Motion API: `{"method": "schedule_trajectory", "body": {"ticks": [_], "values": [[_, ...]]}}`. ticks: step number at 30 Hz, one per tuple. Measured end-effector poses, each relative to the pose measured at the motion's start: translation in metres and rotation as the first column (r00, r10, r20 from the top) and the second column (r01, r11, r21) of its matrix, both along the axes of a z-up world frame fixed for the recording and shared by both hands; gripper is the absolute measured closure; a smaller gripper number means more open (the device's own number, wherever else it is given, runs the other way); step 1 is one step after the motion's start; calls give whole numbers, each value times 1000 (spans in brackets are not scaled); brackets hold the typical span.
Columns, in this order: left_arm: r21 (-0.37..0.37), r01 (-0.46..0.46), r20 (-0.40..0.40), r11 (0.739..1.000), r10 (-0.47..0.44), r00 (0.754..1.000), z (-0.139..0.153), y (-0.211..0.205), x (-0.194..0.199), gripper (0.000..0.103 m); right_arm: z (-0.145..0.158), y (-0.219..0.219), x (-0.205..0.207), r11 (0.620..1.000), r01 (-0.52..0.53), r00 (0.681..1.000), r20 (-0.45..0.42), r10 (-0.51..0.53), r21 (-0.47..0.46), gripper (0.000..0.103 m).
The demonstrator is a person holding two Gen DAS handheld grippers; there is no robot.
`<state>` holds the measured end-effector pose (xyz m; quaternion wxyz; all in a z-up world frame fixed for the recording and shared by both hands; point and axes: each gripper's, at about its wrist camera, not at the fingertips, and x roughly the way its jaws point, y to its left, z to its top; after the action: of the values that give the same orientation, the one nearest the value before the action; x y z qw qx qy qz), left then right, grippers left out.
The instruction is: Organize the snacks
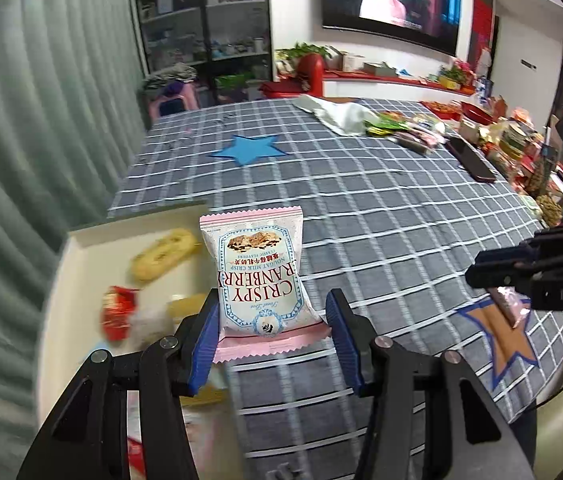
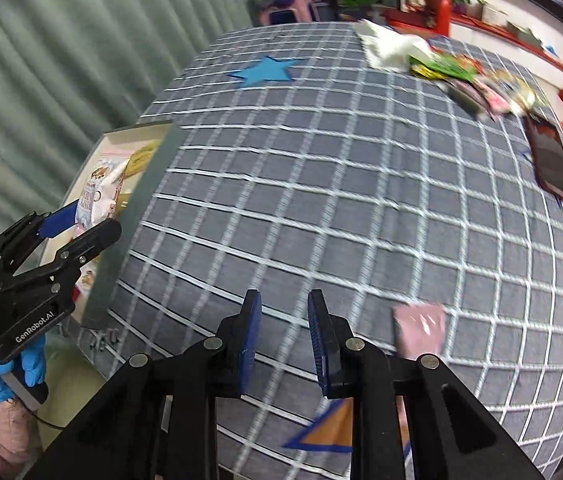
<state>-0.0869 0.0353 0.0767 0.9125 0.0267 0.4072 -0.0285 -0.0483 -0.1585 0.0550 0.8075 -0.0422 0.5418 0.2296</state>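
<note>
Black left claw (image 1: pixel 271 336) with blue pads, silver screws; blue-gloved hand (image 2: pixel 9 372).

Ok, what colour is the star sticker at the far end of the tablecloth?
Blue; the star sticker shows best in the left wrist view.

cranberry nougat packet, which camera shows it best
The left wrist view: the cranberry packet sits centred between the left gripper fingers, label readable. The right wrist view shows only a small, partly hidden sliver over the box.
</note>
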Motion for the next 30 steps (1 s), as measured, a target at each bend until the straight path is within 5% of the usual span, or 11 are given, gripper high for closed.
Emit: {"method": "schedule_trajectory", "body": {"ticks": [7,10,16,20,25,30], "values": [[-37,-42,-15,998,41,999,-4,29,-10,47,-3,7,11,998,-10,1000,-10,9,-65,74],[-55,-23,-24,998,21,999,-8,26,-11,47,-18,-26,18,991,88,994,-56,-93,-99,12],[-44,53,-34,998,-55,998,-13,-7,-8,47,-38,-84,21,960,201,975,-59,-216,-193,11],[-30,90,-37,995,-91,995,-13,-24,-8,47,-52,-95,15,959,186,974,-87,-208,-215,18],[-7,92,-29,996,-92,995,-9,-28,-11,47,-59,-88,4,957,146,984,-64,-167,-250,78],[0,72,-16,997,-72,997,-6,-20,-13,47,-50,-82,2,978,154,983,-79,-166,-138,78]]}}
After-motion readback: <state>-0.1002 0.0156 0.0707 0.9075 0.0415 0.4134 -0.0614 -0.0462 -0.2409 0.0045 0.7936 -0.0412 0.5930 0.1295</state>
